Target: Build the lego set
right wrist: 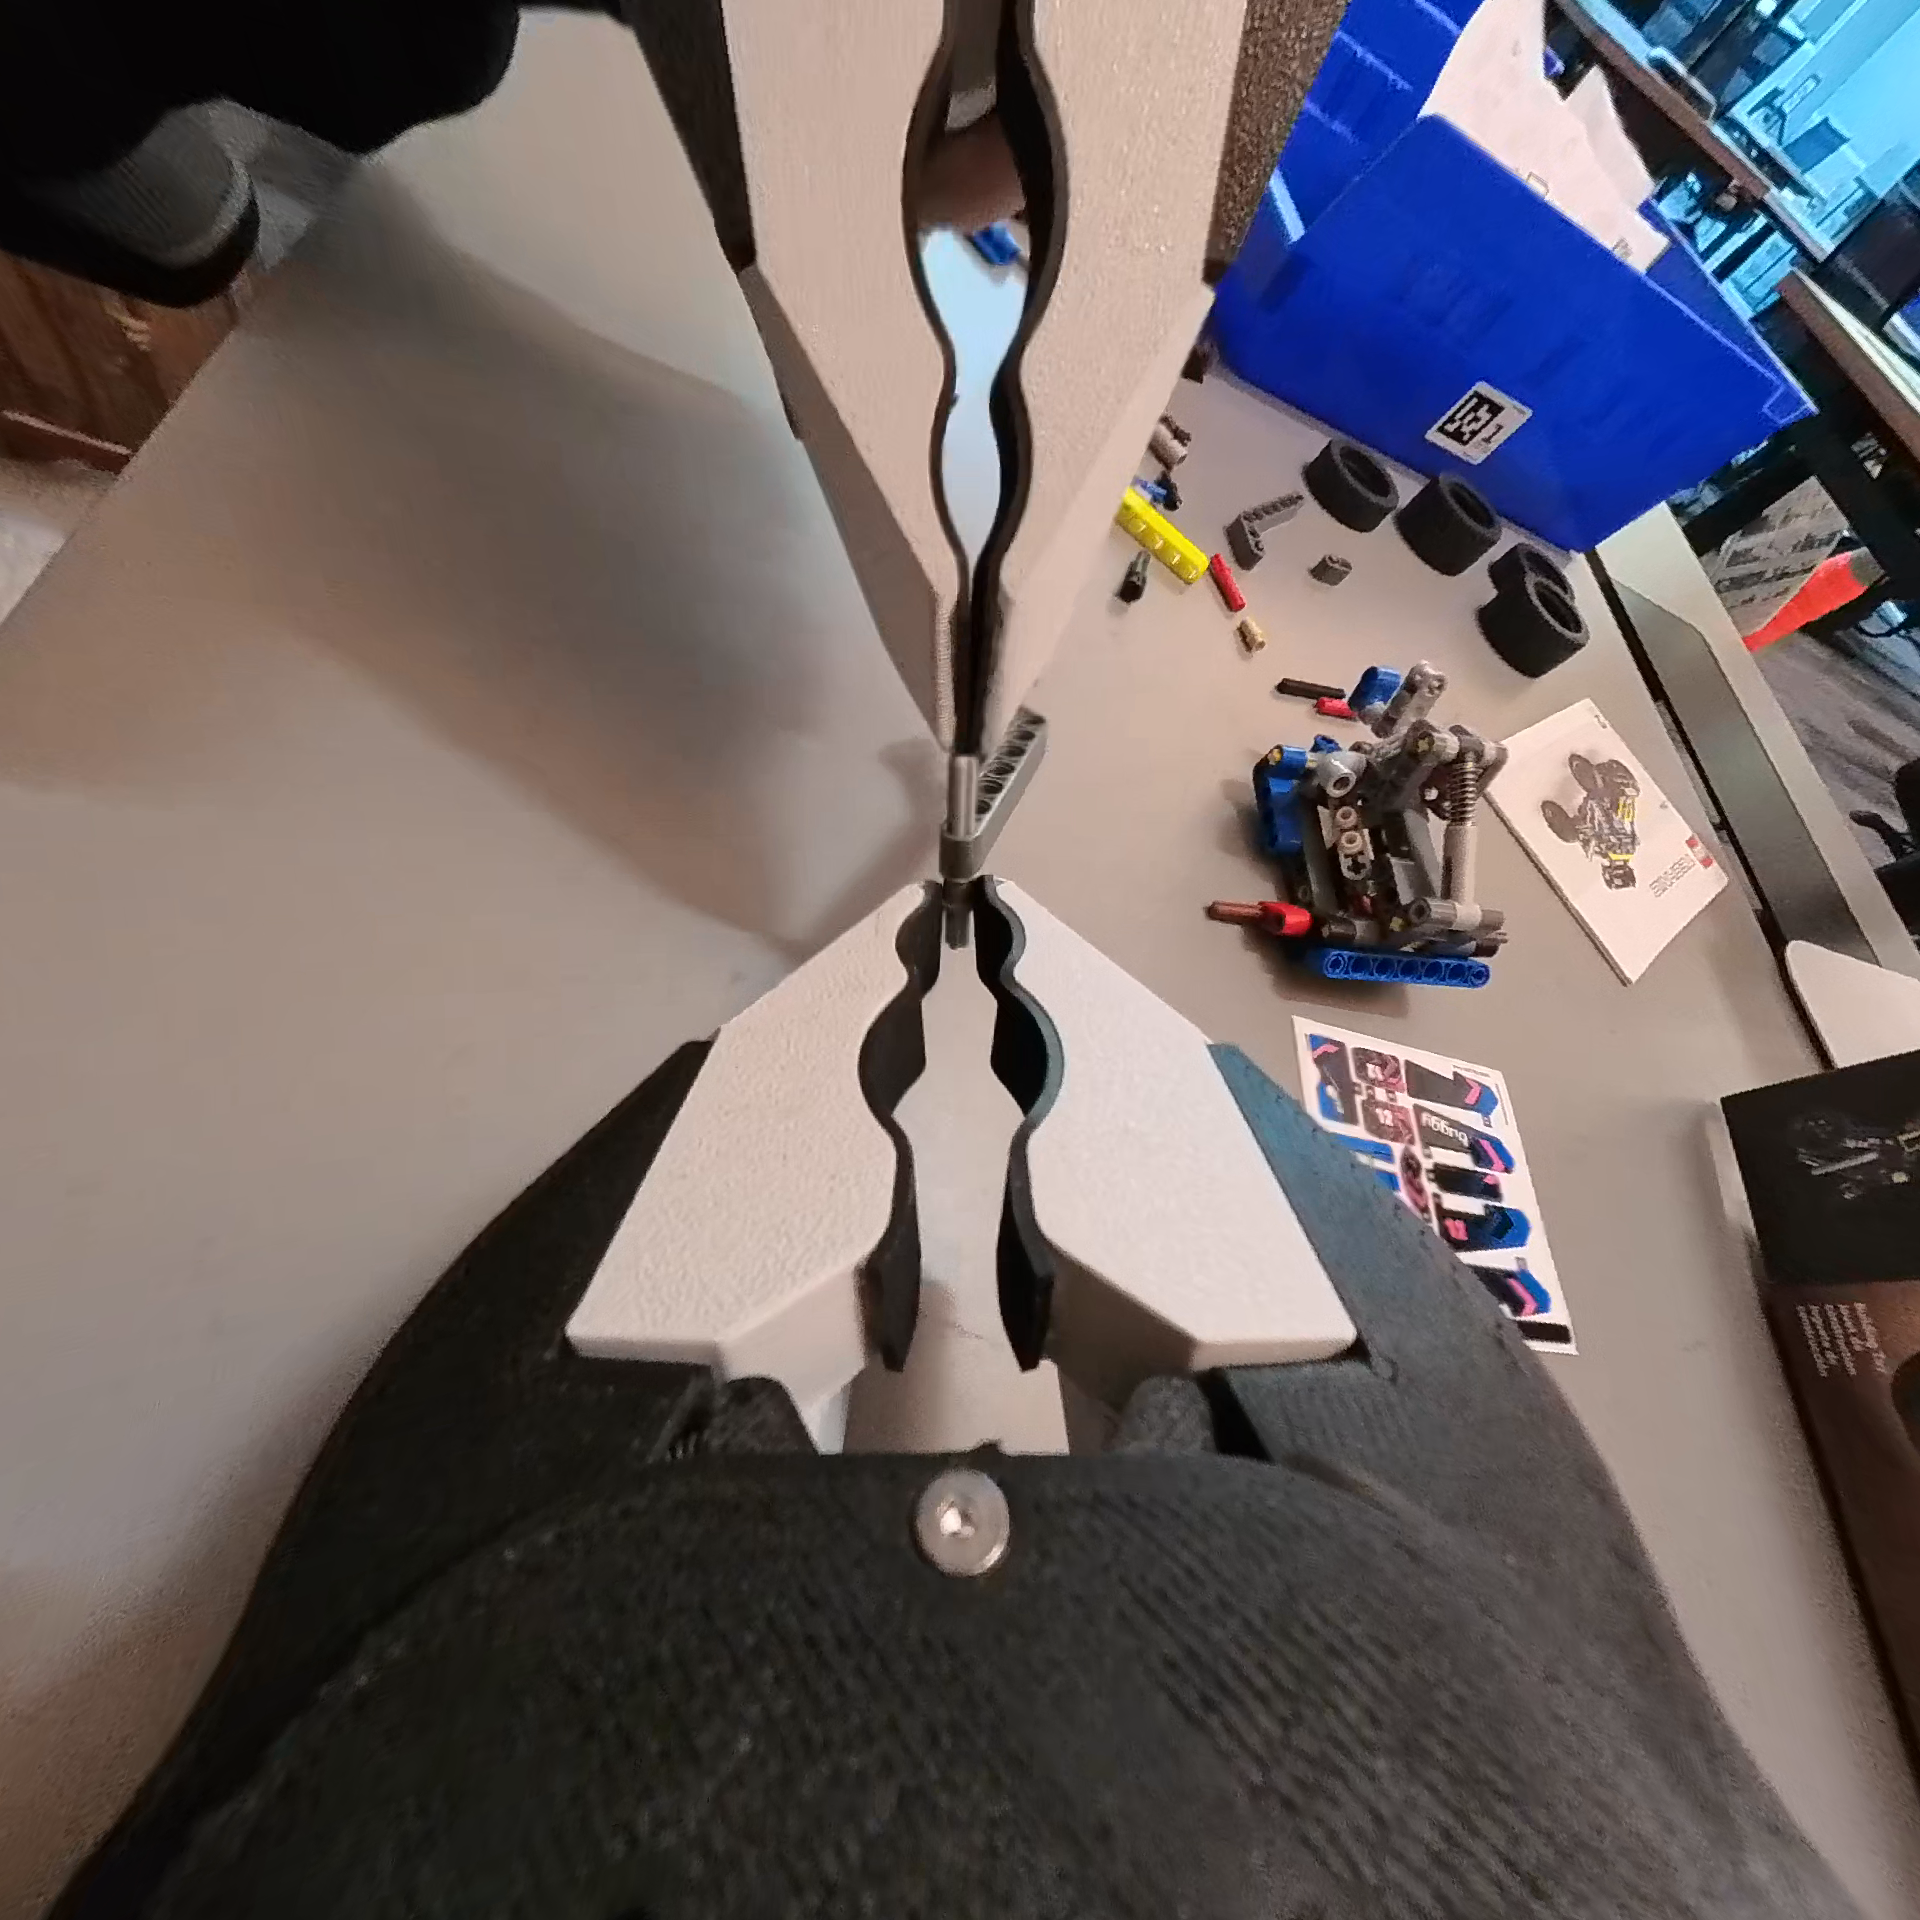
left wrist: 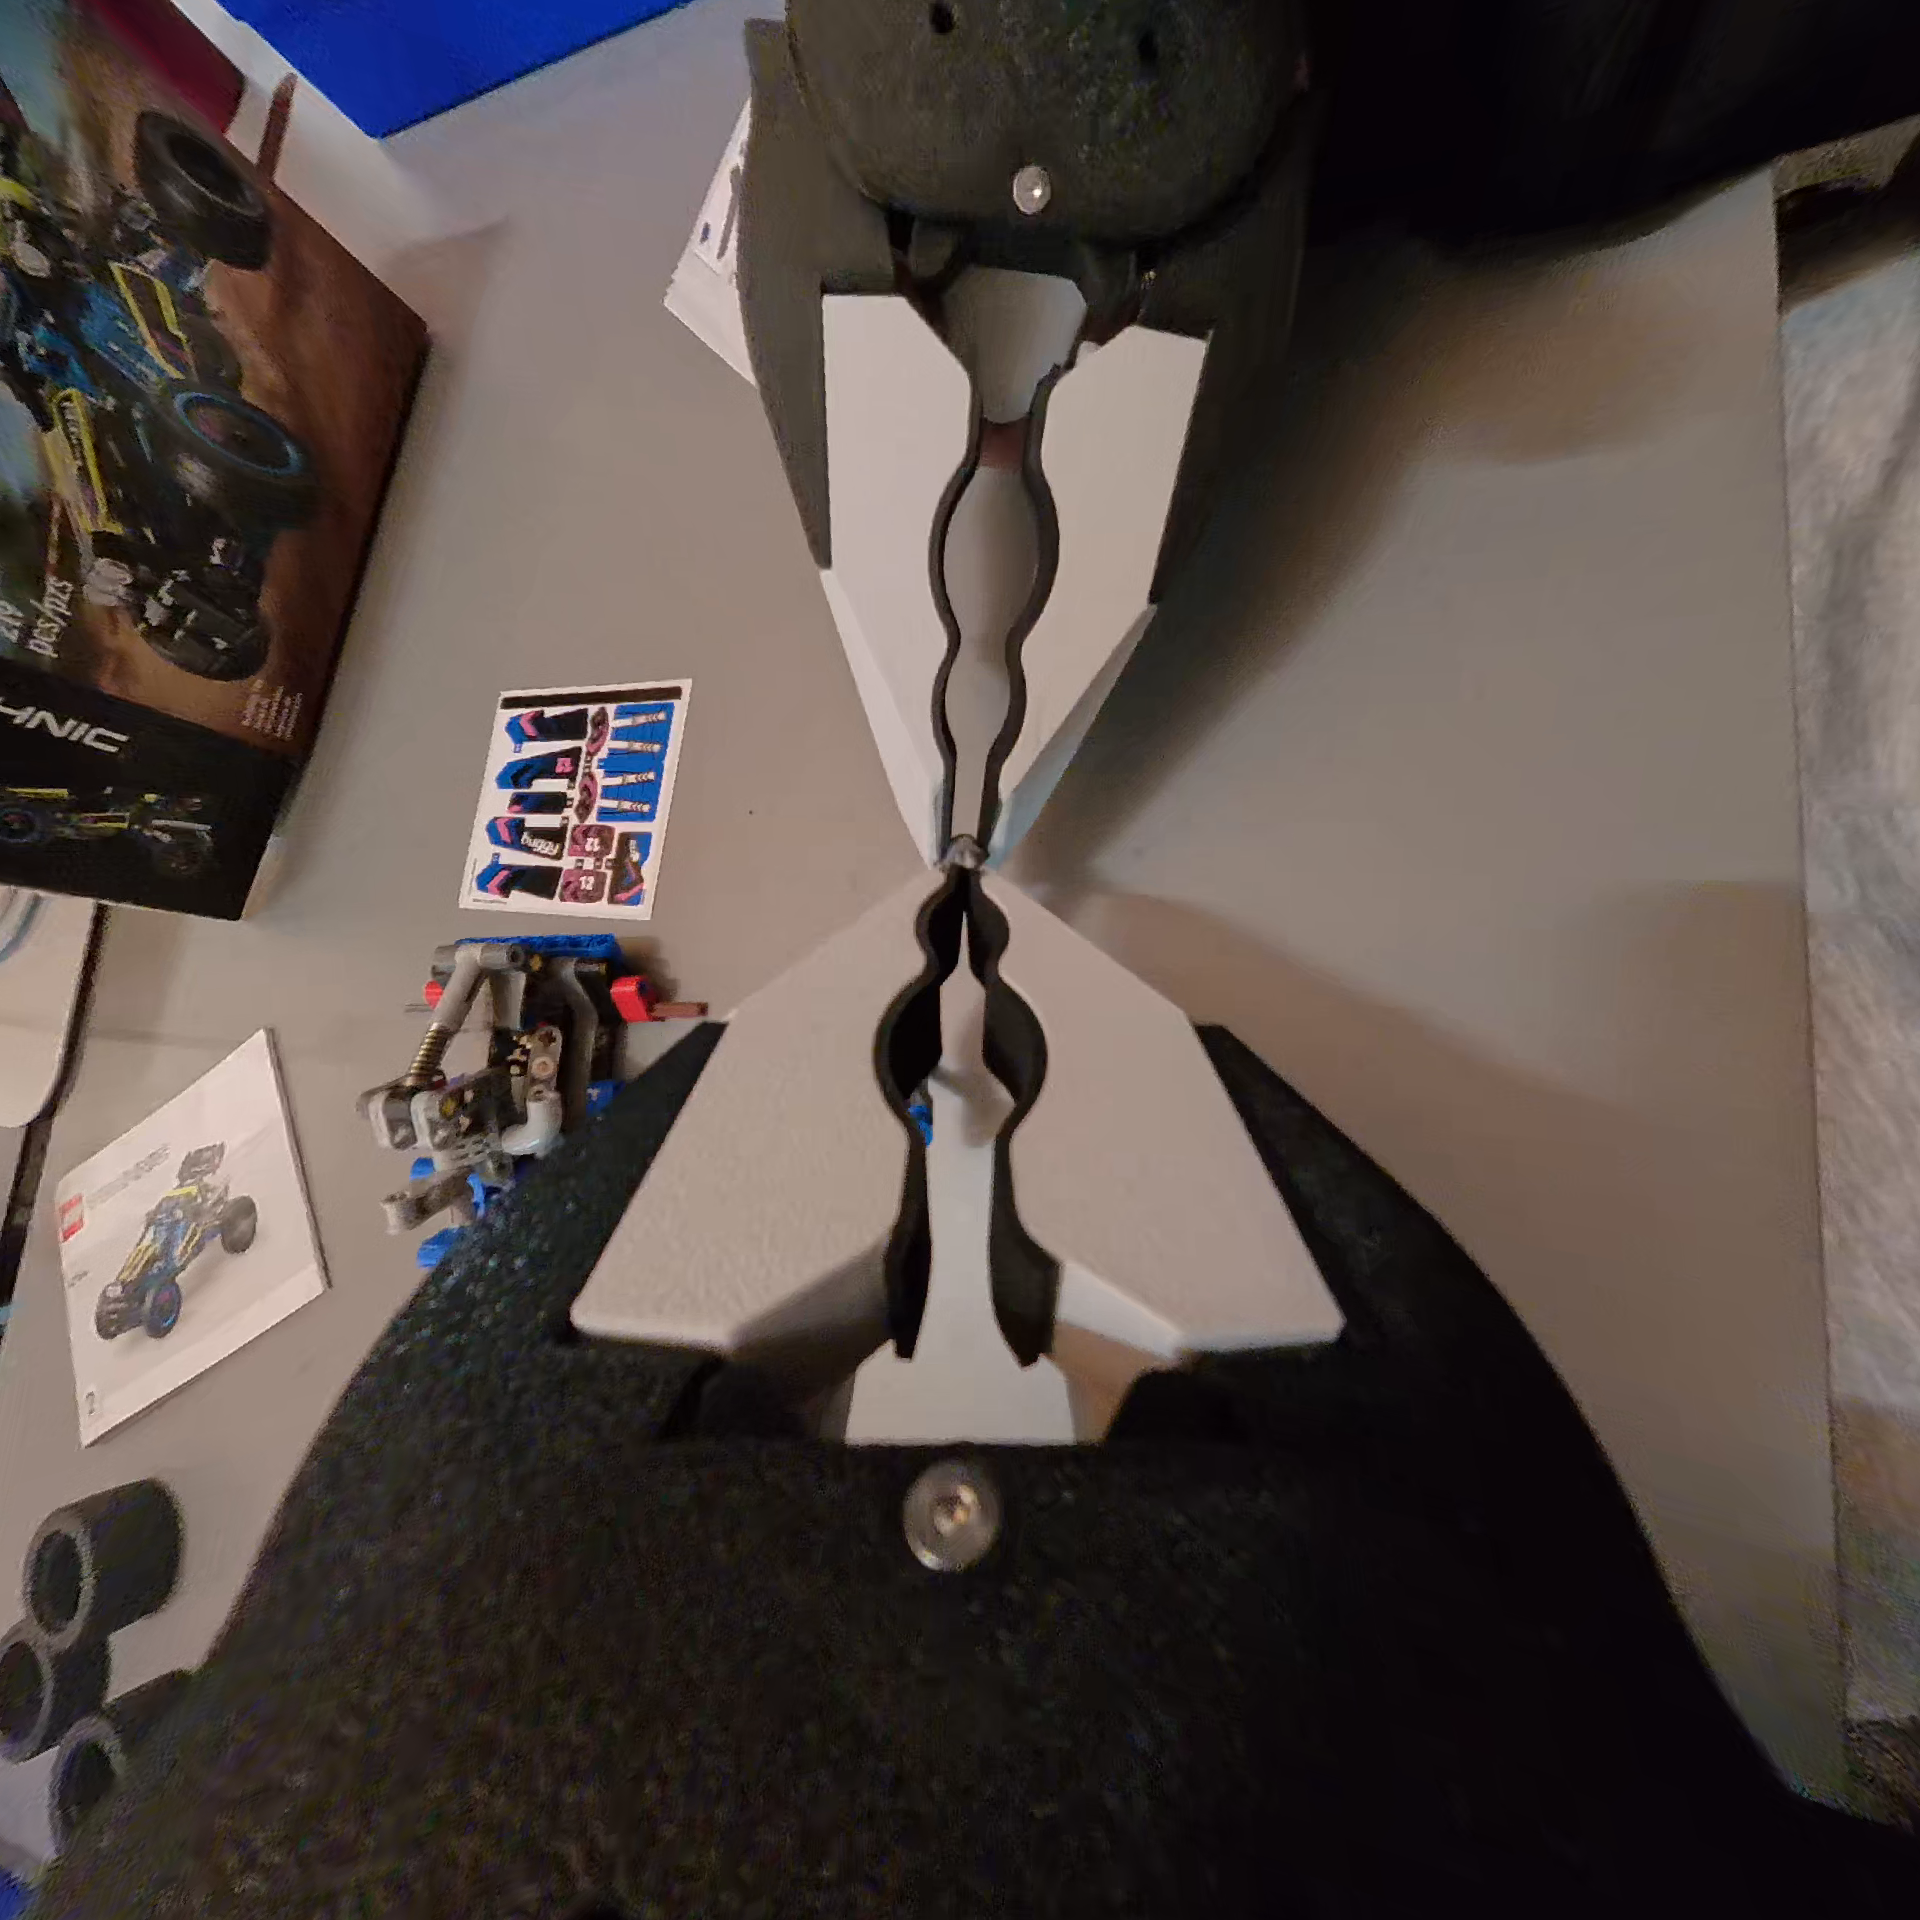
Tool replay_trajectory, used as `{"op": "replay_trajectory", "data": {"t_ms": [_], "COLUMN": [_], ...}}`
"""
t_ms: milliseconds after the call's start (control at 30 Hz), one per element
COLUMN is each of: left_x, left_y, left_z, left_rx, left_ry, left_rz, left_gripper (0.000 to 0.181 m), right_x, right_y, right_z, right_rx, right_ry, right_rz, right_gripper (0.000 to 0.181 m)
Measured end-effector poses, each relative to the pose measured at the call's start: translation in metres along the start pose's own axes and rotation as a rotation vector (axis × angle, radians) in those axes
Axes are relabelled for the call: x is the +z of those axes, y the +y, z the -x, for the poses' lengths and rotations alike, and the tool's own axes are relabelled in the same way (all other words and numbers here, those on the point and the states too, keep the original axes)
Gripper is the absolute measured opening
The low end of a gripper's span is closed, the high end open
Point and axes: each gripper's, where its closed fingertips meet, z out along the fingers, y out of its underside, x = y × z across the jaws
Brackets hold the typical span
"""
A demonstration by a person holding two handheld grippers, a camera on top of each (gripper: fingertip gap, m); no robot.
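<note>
My two grippers meet tip to tip above the grey table. In the right wrist view, my right gripper [right wrist: 956, 906] is shut on a thin grey pin [right wrist: 960, 831]. The pin stands in the end of a light grey beam [right wrist: 1003, 764]. My left gripper [right wrist: 971, 727] comes in from above and is shut on that beam. In the left wrist view, my left gripper [left wrist: 961, 883] is shut, with only a small grey bit of the piece [left wrist: 964, 852] showing at its tips. The right gripper [left wrist: 968, 831] faces it from above. The partly built buggy chassis [left wrist: 499, 1060] [right wrist: 1382, 862] lies on the table off to the side.
A sticker sheet [right wrist: 1434, 1174], an instruction booklet [right wrist: 1600, 842] and the set's box [left wrist: 156, 468] lie around the chassis. Several black tyres [right wrist: 1444, 520] and loose pieces, including a yellow beam [right wrist: 1164, 535], lie in front of a blue bin [right wrist: 1507, 312]. Both grippers' tips are close together, under 4 cm apart.
</note>
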Motion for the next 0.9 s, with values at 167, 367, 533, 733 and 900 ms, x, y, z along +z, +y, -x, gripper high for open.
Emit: {"op": "replay_trajectory", "data": {"t_ms": [167,367,533,733,900], "left_x": [0.000,0.015,0.012,0.007,0.007], "left_y": [0.004,0.014,0.021,-0.004,0.004], "left_z": [0.002,0.005,0.004,0.014,0.020], "left_rx": [0.043,0.043,-0.043,0.020,0.111], "left_ry": [-0.042,-0.067,-0.018,-0.163,-0.281], "left_rz": [0.089,0.114,0.063,-0.048,0.047], "left_gripper": [0.000,0.000,0.002,0.016,0.008], "right_x": [-0.002,-0.006,-0.017,-0.012,-0.012], "right_y": [0.001,0.009,0.010,0.003,-0.012], "right_z": [-0.005,-0.025,-0.023,-0.021,-0.018], "right_rx": [-0.022,-0.072,-0.023,-0.156,-0.175], "right_ry": [0.045,0.178,0.122,0.175,0.195], "right_rz": [0.022,0.086,0.018,0.024,-0.023], "right_gripper": [0.004,0.004,0.005,0.005,0.004]}}
